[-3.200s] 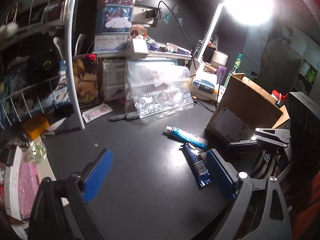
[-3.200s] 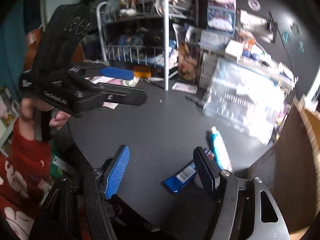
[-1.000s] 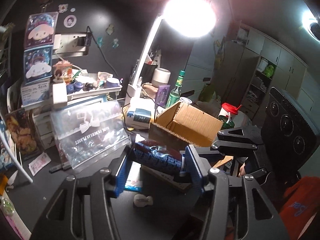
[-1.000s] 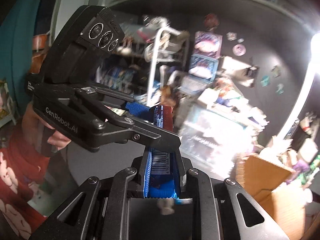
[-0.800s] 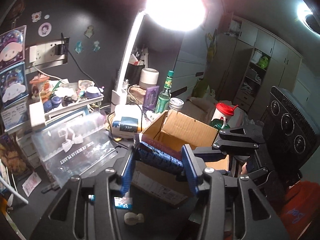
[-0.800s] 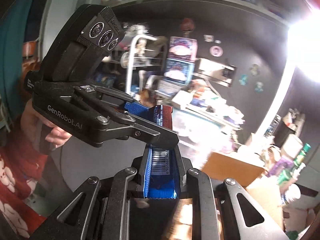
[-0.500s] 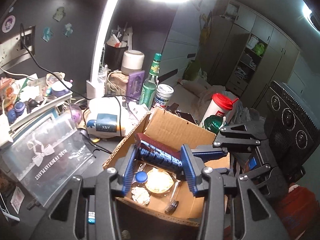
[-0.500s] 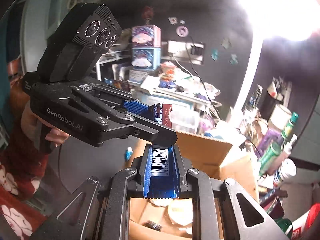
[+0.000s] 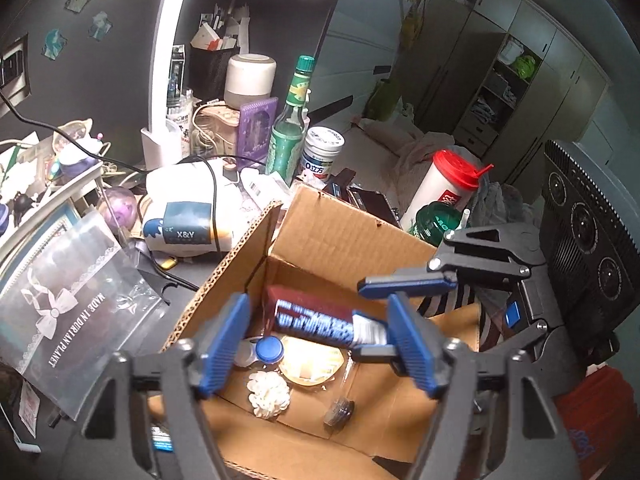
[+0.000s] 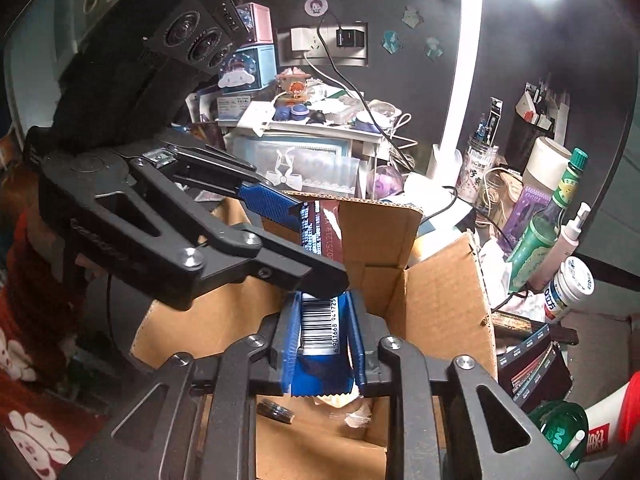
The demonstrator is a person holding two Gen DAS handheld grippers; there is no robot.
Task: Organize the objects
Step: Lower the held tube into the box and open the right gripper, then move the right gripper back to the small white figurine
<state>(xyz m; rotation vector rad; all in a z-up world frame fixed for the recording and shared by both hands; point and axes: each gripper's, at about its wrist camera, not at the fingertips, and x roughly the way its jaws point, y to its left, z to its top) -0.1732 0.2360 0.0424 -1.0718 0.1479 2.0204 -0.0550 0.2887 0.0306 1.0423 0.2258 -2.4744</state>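
Observation:
A long blue and dark-red snack packet [image 9: 320,320] hangs over the open cardboard box [image 9: 344,236]. My right gripper [image 10: 322,332] is shut on its barcode end [image 10: 320,328]. My left gripper [image 9: 320,336] is open, its blue pads on either side of the packet; the right pad [image 9: 412,344] seems to touch the packet's end, the left pad [image 9: 224,340] stands apart. Inside the box lie a blue-capped item [image 9: 269,349], a round yellow-lit lid [image 9: 312,368], a white ruffled piece [image 9: 268,400] and a dark disc [image 9: 339,412].
Around the box stand a green bottle [image 9: 289,136], a white jar [image 9: 322,154], a red-lidded cup [image 9: 444,188], a white X&Y pouch [image 9: 184,216] and a clear zip bag [image 9: 68,312]. A lamp post [image 10: 456,80] rises behind. A toothpaste tube [image 9: 160,438] lies on the dark table.
Both grippers carried the packet from the table to above the open box. In the last half second my left gripper opened and let go of the packet; the right still grips it.

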